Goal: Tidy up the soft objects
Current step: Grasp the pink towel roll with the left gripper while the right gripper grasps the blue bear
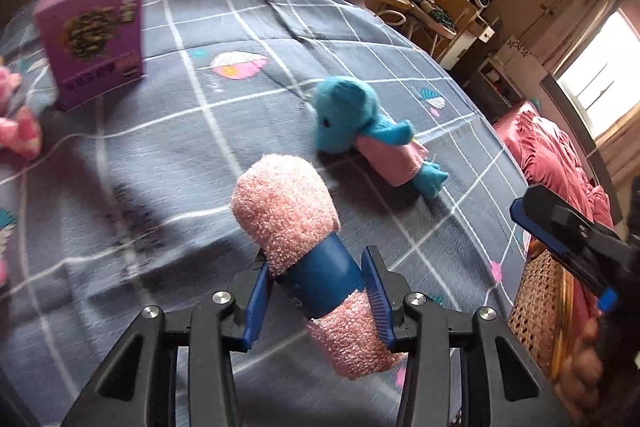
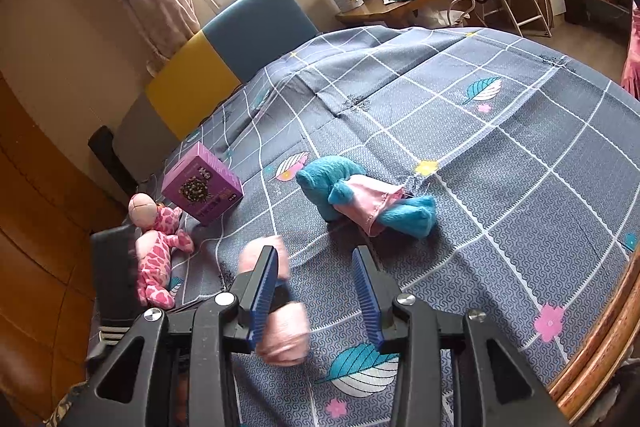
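Pink terry cloth, rolled into a cylinder and bound by a blue band, forms the rolled towel (image 1: pixel 298 255) seen between the jaws of the left gripper (image 1: pixel 318 297). The blue pads are pressed against the band on both sides, so the roll is judged to be grasped and carried clear of the bed (image 1: pixel 168 163). Its long axis runs forward and upward out of the jaws, one end projecting ahead and the other hanging below. The left gripper is pitched steeply downward.

The right gripper (image 2: pixel 320 297) is held stationary to the right, at a shallower pitch, with its jaws parted and nothing between them.

The blue plush toy (image 1: pixel 360 131), dressed in pink, lies on the bed ahead of both grippers. In the left wrist view a woven basket (image 1: pixel 538 311) shows at the right edge of the bed, beside the right gripper; it is judged the likely destination.
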Tool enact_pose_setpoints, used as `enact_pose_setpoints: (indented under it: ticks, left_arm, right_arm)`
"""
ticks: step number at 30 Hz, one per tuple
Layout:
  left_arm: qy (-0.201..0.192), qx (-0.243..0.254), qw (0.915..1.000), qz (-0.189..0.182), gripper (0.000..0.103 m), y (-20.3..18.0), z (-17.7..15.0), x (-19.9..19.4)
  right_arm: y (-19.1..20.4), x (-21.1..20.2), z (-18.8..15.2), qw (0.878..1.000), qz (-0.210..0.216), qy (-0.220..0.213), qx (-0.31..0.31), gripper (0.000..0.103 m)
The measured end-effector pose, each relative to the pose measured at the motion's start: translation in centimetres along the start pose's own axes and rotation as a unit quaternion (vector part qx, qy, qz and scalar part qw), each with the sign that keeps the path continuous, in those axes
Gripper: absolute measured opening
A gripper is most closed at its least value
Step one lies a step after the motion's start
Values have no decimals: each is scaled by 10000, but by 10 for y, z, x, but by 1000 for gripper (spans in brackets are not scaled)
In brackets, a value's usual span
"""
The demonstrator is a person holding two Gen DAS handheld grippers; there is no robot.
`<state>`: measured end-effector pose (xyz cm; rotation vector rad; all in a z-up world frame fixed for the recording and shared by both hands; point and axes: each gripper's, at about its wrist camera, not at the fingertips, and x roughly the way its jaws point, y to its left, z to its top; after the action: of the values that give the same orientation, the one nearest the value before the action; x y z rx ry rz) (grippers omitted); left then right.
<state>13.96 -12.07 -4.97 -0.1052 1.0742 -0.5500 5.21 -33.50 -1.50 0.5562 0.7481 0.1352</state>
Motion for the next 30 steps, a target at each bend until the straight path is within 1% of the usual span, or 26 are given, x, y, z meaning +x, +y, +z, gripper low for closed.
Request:
enact_pose_setpoints:
  ticks: [2, 4, 7, 10, 11, 13, 14, 16, 20, 26, 30]
  left_arm:
    - [70, -86, 9999, -1, 45, 19, -7, -16]
    - [169, -81, 9998, 100, 45, 39, -16, -30]
    - [318, 103, 9985, 432, 45, 59, -32, -40]
    - [407, 76, 9958, 820, 46, 77, -47, -37]
    - [418, 62, 9954, 862, 48, 82, -51, -34]
    - [203, -157, 9968, 758, 53, 88, -56, -31]
    - [166, -294, 9967, 743, 56, 91, -58, -29]
    - [-40, -450, 9961, 762, 57, 92, -62, -29]
    - [-195, -487, 9944, 922, 58, 86, -69, -29]
    - [-300, -637, 9940, 832, 59, 92, -70, -30]
    - [-378, -597, 9934, 902, 59, 89, -72, -30]
  right_arm:
    - [0, 0, 0, 10000, -1, 5, -3, 38]
    - [1, 0, 0, 10000, -33, 14, -11, 38]
    - [2, 1, 0, 10000, -72, 46, -47, 38]
    - [4, 3, -1, 9998, -137, 103, -84, 38]
    - [4, 3, -1, 9998, -161, 119, -95, 38]
    - [5, 4, -2, 9996, -221, 132, -125, 38]
    - [5, 4, -2, 9995, -249, 141, -136, 38]
    - [6, 5, -3, 9993, -311, 172, -147, 38]
    - [7, 7, -4, 9986, -419, 251, -187, 38]
    - [6, 11, -4, 9979, -521, 357, -162, 38]
    - [5, 18, -4, 9965, -565, 601, -143, 38]
